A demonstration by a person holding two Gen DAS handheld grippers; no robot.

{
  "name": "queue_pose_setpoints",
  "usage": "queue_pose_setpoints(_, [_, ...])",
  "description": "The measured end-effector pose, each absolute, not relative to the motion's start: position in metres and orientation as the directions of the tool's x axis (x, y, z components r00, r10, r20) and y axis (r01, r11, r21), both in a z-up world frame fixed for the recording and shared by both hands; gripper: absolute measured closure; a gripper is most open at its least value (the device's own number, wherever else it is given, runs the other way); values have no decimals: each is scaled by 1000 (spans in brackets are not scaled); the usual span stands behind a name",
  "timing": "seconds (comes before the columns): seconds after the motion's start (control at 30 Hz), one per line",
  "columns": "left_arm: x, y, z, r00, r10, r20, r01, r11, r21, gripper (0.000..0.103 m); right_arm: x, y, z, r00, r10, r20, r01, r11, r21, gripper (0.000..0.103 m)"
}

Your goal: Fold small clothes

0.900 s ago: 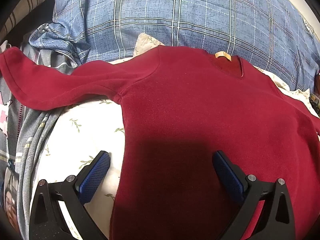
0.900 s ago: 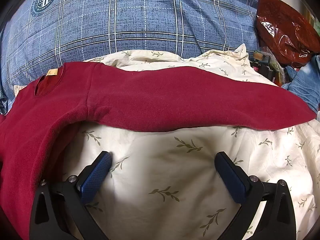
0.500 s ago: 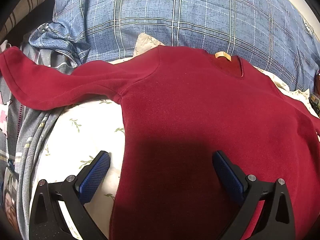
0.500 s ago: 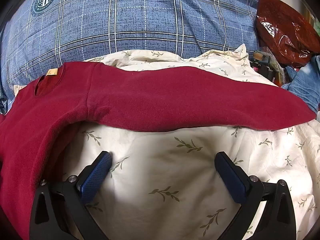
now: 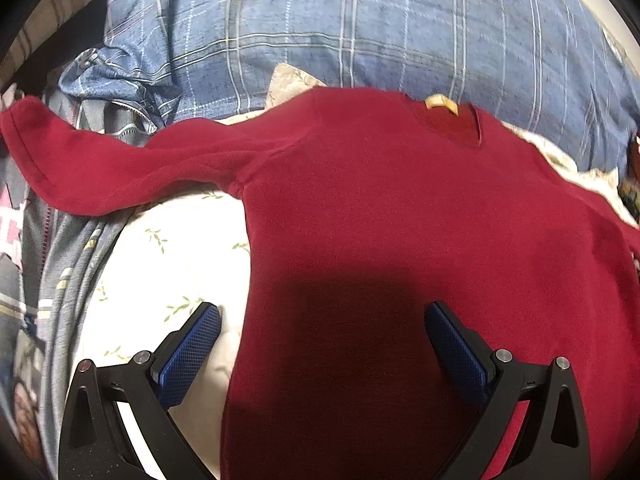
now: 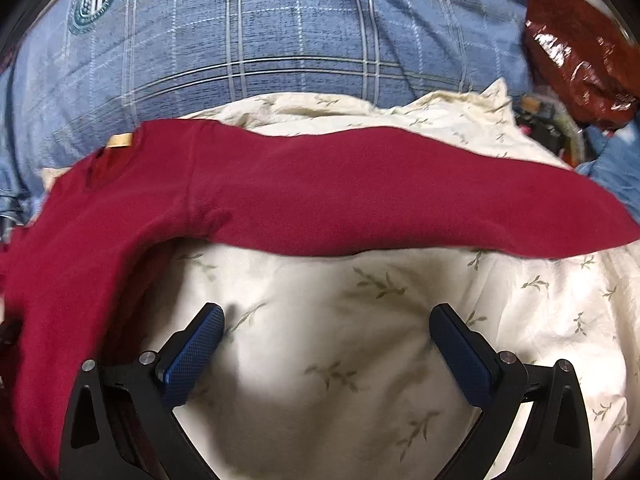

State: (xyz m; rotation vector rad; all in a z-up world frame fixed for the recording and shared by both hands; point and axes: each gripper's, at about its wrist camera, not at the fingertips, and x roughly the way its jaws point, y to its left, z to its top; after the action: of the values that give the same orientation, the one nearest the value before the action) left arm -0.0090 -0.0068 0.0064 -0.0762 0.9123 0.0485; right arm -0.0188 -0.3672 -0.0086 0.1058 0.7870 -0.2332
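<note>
A blue plaid quilt (image 5: 360, 28) lies heaped at the far side of the bed, and a cream leaf-print sheet (image 6: 340, 340) covers the near part. Spread flat on that sheet lies the dark red long-sleeved fleece top (image 5: 400, 220), front up, both sleeves stretched outward; no fold looks made yet. The left gripper (image 5: 322, 342) hangs over the top's body and side edge, the right gripper (image 6: 326, 344) over bare sheet below the right sleeve (image 6: 400, 192). Both sets of jaws stand wide, holding nothing. Likely next: pinch a sleeve and bring it across the body.
</note>
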Motion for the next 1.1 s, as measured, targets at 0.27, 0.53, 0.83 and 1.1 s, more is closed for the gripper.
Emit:
queue_pose_setpoints(0.27, [-39, 2, 56, 645, 51, -763, -72, 997, 6, 11, -71, -324, 47, 798, -46, -601, 138, 984, 108, 0])
queue_pose_setpoints(0.53, [-75, 27, 104, 729, 109, -676, -144, 990, 4, 10, -69, -250, 89, 818, 118, -563, -16, 983, 183, 0])
queue_pose_setpoints(0.83, [-71, 47, 105, 713, 108, -692, -161, 987, -12, 10, -53, -183, 79, 809, 135, -571, -91, 990, 105, 0])
queue_pose_setpoints(1.1, [-44, 73, 95, 692, 109, -713, -198, 979, -42, 10, -40, -166, 57, 783, 148, -604, -119, 989, 88, 1])
